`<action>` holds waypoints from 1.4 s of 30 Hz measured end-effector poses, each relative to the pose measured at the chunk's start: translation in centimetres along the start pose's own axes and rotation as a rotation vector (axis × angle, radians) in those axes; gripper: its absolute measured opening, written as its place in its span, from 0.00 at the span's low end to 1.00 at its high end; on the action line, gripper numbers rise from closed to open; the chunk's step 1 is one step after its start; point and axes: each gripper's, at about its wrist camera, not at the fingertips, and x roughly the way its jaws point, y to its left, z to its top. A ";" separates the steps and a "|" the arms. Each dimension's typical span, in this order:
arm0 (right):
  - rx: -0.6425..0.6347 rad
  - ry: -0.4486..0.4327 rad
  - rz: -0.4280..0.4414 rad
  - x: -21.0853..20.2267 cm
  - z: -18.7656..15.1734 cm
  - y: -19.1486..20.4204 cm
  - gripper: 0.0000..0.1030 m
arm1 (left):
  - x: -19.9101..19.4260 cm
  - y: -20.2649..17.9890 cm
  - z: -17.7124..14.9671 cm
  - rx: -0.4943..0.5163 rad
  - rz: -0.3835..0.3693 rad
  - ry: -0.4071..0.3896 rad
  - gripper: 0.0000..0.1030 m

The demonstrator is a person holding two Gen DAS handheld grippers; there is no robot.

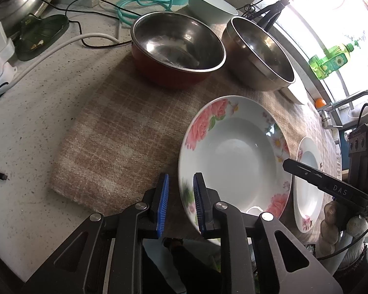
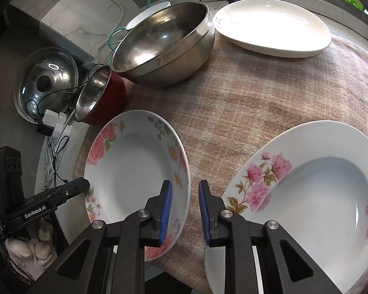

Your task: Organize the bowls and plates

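Left gripper (image 1: 180, 191) fingers spread, empty, at the near rim of the rose-print deep plate (image 1: 235, 158) on the plaid cloth (image 1: 115, 134). Right gripper (image 2: 185, 197) also spread, between that plate (image 2: 135, 169) and a pink-flowered deep plate (image 2: 314, 196). Only the right view showed the plain white oval plate (image 2: 272, 27); only the left showed the pale green bowl (image 1: 211, 6).

The right gripper (image 2: 185, 210) hangs parted above the checked cloth (image 2: 245, 103) between two floral plates (image 2: 135, 161).
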 end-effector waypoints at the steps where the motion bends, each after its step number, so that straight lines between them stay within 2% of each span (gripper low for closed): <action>1: 0.001 0.002 0.002 0.1 0.0 0.0 0.17 | 0.0 0.0 0.0 0.000 0.000 0.001 0.18; 4: 0.001 0.005 0.010 0.1 0.1 0.1 0.15 | 0.1 -0.1 0.0 0.005 0.000 0.002 0.13; 9: 0.003 0.007 0.008 0.2 0.1 0.2 0.12 | 0.2 -0.2 0.2 0.007 -0.004 -0.002 0.11; 21: 0.027 0.020 0.029 0.4 -0.2 -0.5 0.09 | 0.3 -0.6 0.2 0.030 0.009 -0.005 0.10; 42: 0.050 0.015 0.040 0.2 -0.3 -0.7 0.09 | 0.1 -0.4 0.5 0.004 -0.001 -0.011 0.10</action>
